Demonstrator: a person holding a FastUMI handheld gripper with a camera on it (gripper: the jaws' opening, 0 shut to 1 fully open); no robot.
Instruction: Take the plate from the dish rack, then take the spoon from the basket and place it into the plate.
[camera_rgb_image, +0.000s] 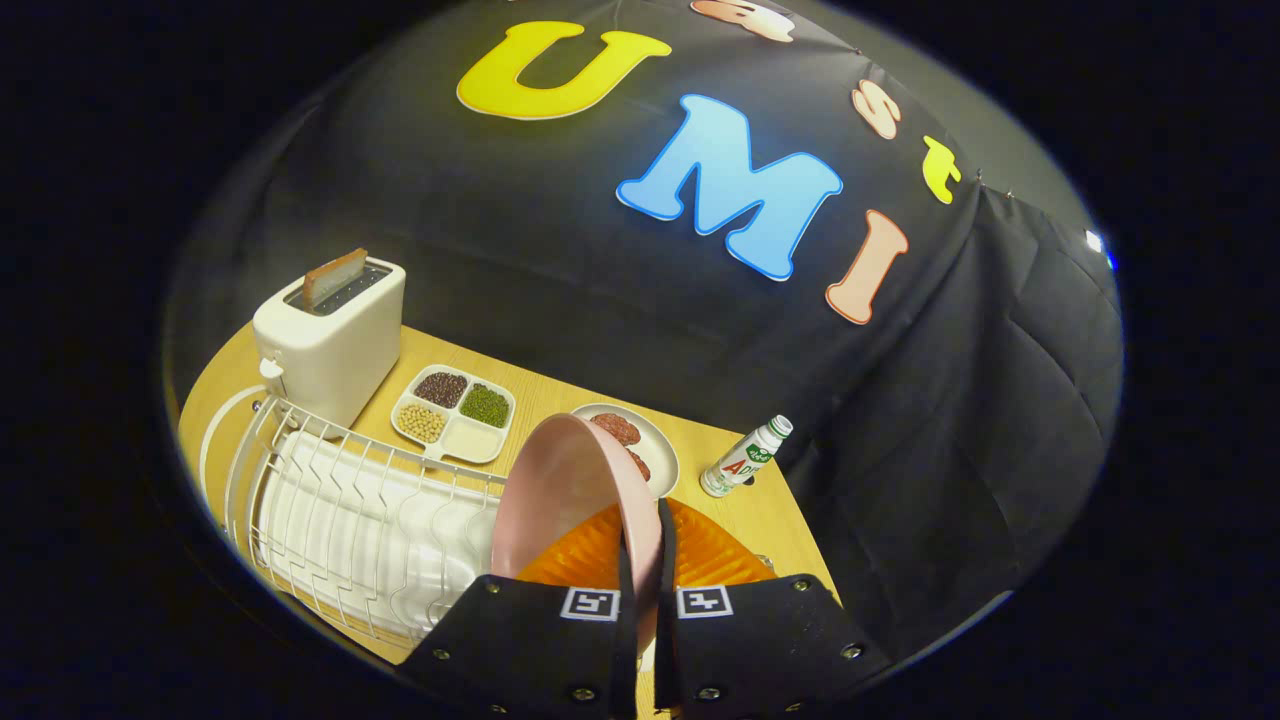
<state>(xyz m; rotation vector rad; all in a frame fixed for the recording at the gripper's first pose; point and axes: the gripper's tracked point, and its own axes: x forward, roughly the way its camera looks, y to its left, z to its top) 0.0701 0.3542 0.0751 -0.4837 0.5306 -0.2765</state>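
gripper (645, 560) clamped narrow on rim of pink plate (560, 490), plate on edge, held clear of white dish rack (340, 520) to its left; orange basket (700, 555) directly behind fingers; spoon not discernible; bare wooden table (770, 510) between basket and bottle (745, 458); toaster (330, 335), sectioned tray (455, 410), food plate (640, 440) beyond
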